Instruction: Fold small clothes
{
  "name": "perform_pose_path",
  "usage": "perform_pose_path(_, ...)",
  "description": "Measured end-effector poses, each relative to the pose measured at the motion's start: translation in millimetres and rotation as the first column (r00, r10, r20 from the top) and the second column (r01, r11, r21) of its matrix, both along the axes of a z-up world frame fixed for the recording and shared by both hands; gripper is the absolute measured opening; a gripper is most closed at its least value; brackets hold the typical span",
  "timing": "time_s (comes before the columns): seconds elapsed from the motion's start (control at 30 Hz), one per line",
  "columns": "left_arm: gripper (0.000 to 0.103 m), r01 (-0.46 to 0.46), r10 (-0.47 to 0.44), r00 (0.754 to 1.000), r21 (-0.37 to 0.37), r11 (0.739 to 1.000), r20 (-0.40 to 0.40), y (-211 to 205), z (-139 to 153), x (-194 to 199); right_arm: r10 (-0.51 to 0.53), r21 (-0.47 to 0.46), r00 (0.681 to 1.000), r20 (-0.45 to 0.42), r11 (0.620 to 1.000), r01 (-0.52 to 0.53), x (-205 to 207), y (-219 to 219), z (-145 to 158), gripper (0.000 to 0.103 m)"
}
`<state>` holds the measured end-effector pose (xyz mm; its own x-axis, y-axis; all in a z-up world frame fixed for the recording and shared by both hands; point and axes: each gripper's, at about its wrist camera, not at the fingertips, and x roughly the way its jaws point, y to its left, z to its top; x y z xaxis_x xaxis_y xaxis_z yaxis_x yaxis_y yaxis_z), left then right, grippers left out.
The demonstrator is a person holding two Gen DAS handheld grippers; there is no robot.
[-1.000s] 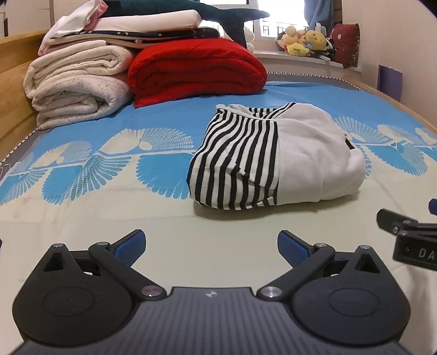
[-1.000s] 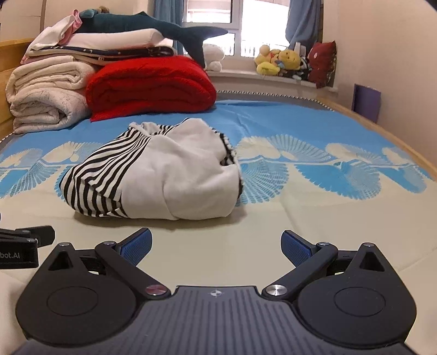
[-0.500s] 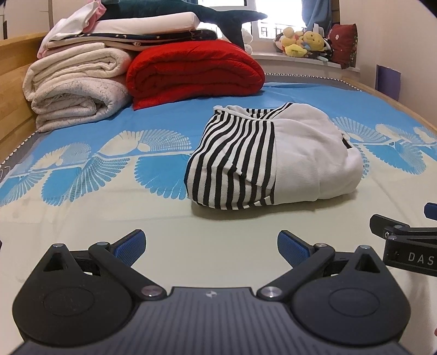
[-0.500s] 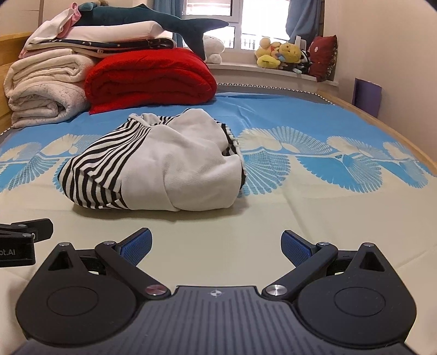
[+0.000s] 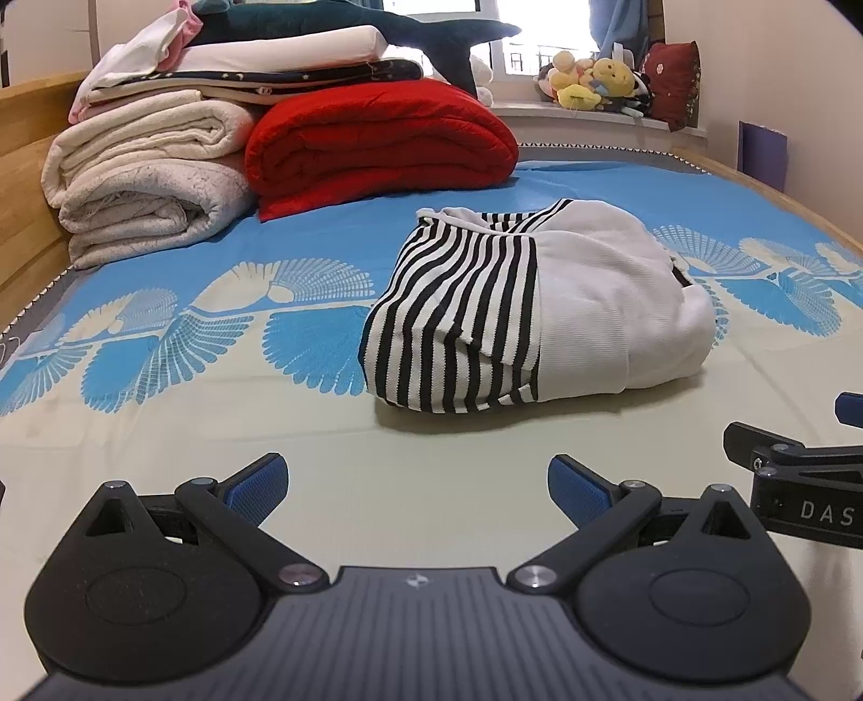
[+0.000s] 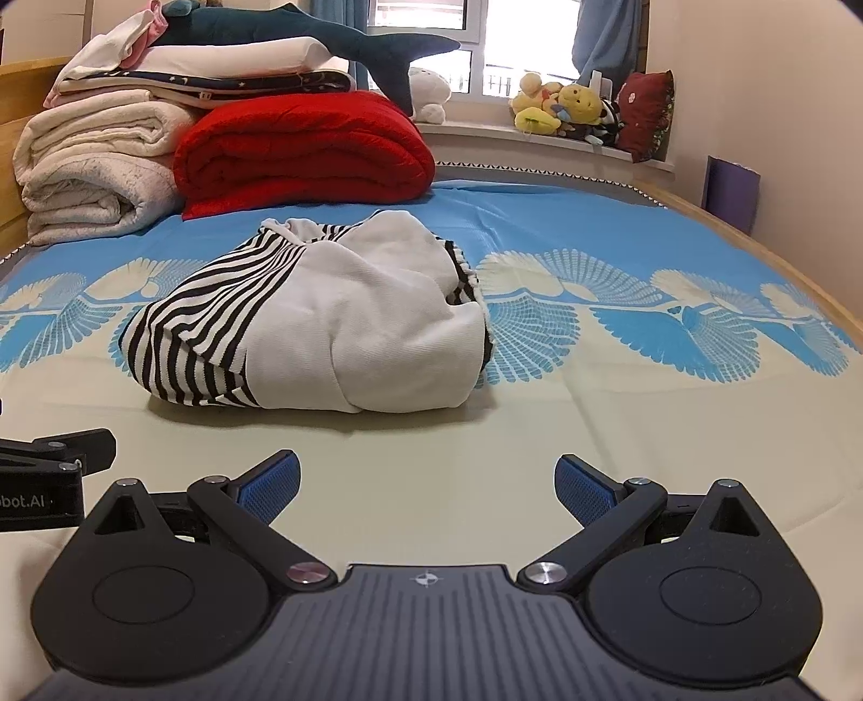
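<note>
Both tools sit low and level over the bed, pointing forward side by side. My left gripper [image 5: 415, 482] hovers just above the pale cream part of the patterned blue bedsheet [image 5: 162, 345], its blue ribbed pads [image 5: 258, 485] spread wide, nothing between them, touching nothing. My right gripper [image 6: 426, 482] matches it: jaws spread wide, empty, clear of the cloth. Each one shows at the edge of the other's view, black and angular.

Ahead of both lies the folded white cotton garment with black-and-white striped panel [image 6: 318, 329], a soft rounded bundle resting on the sheet near the middle of the bed, well short of my fingertips. The stripes sit on its left side, the plain ribbed knit on the right, with a bulging folded edge facing me.

Behind it, a thick folded red quilt [image 5: 377, 145] sits beside a stack of rolled cream fleecy blankets [image 5: 145, 183], and a dark teal plush shark [image 6: 302, 38] lies across the top of the stack.
</note>
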<state>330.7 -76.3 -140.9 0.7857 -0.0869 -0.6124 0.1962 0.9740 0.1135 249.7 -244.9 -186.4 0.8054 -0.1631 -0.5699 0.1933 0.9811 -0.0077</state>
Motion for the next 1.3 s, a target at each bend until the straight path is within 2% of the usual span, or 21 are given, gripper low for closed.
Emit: perform_pose_path(1.3, 0.103, 0.004, -0.004, 1.0, 0.014, 1.0, -0.005, -2.6, -2.6, 0.7, 0.013, -0.008, 1.0, -0.014, 1.0, -0.013, 1.1, 3.6, -3.2, 0.1)
